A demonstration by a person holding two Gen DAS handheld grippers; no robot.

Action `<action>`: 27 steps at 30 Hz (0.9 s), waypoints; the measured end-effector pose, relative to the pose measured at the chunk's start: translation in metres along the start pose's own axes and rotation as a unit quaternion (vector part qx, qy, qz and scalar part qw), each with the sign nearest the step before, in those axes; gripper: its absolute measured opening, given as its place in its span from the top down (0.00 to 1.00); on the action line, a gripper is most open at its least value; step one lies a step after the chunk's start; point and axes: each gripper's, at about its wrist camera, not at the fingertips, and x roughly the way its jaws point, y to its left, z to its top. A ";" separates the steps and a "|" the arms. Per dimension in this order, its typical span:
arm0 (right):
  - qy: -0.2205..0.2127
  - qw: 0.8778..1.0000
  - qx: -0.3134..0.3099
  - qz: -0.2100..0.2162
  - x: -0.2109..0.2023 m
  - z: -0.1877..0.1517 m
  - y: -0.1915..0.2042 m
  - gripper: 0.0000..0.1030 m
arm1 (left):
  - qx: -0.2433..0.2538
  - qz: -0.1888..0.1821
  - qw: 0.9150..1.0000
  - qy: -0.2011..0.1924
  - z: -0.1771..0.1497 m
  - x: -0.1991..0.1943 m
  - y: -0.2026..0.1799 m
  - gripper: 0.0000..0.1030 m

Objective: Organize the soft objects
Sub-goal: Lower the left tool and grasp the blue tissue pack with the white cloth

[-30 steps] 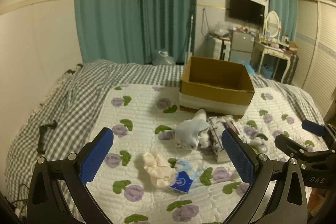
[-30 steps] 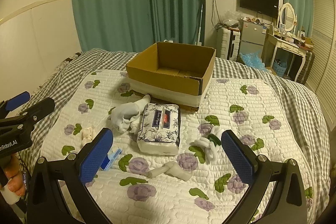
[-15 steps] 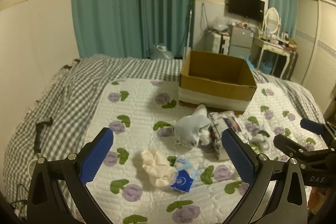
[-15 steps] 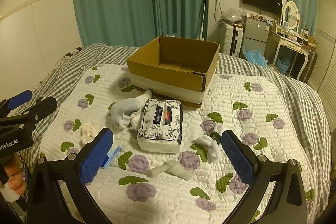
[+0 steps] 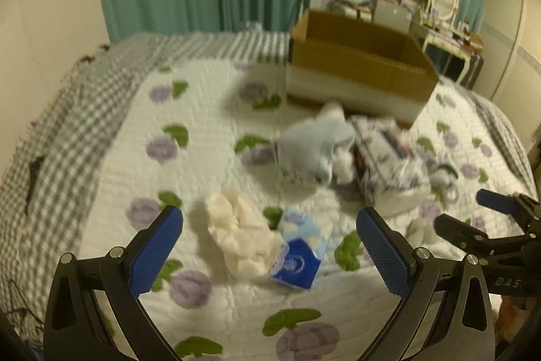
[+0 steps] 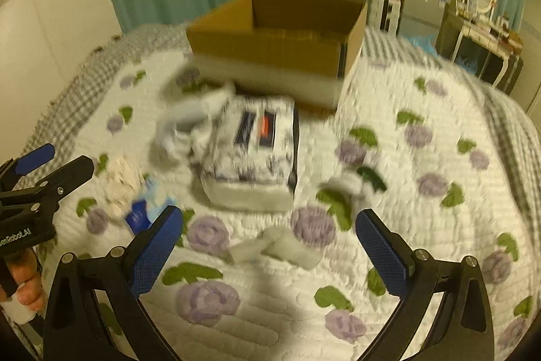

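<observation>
Both the left gripper point(image 5: 269, 246) and the right gripper point(image 6: 269, 246) look alike — black angular frames with triangular cut-outs and silver screws, ending in blue textured pads point(image 5: 157, 247). White lettering marks the frame behind the fingers, and bare fingers point(image 6: 25, 288) — a hand — wrap the left handle.

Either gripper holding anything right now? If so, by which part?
Nothing is held. The left gripper and right gripper both have jaws wide open above the quilt, with nothing between them.
</observation>
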 end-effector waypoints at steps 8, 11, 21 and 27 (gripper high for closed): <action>0.077 0.997 0.022 -0.002 0.053 -0.022 -0.012 0.16 | 0.021 -0.021 0.997 0.067 -0.028 0.042 -0.015 0.04; 0.089 0.995 0.034 0.007 0.063 -0.023 -0.017 0.17 | 0.025 -0.025 0.996 0.082 -0.031 0.052 -0.016 0.08; 0.112 0.993 0.028 0.026 0.083 -0.022 -0.016 0.35 | 0.050 -0.043 0.990 0.121 -0.032 0.079 -0.023 0.13; 0.101 0.994 0.029 0.025 0.074 -0.023 -0.019 0.67 | 0.036 -0.067 0.991 0.114 -0.025 0.073 -0.011 0.55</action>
